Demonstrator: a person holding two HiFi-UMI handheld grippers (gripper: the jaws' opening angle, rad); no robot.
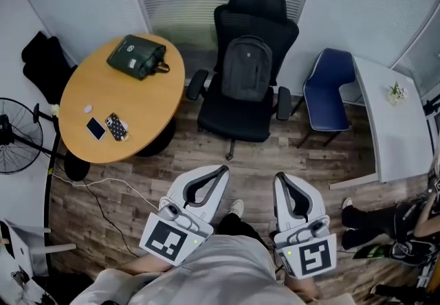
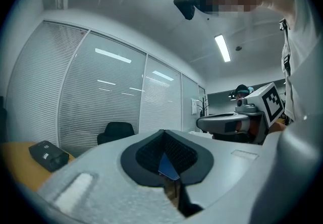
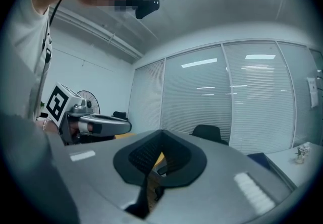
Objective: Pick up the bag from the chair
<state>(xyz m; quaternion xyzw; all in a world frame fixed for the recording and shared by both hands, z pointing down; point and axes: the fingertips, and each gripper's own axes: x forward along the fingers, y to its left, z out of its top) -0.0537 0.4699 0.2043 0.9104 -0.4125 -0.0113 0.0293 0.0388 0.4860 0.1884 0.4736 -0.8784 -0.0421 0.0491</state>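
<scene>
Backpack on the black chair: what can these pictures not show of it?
- Head view: the backpack shows only its front; the black chair hides its back and straps.
- Left gripper view: the left hand-held gripper covers it; only the chair's top shows.
- Right gripper view: likewise, behind the right hand-held gripper.

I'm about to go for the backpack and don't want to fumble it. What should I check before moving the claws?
1. Grey backpack sits on the black chair, against its backrest: ok.
2. Floor between the claws and the chair looks free of obstacles: ok.
3. Left claw empty: ok.
4. Right claw empty: ok.
5. Claws open for the grasp: not ok, both are shut.
6. Backpack's top handle in sight: cannot tell.
</scene>
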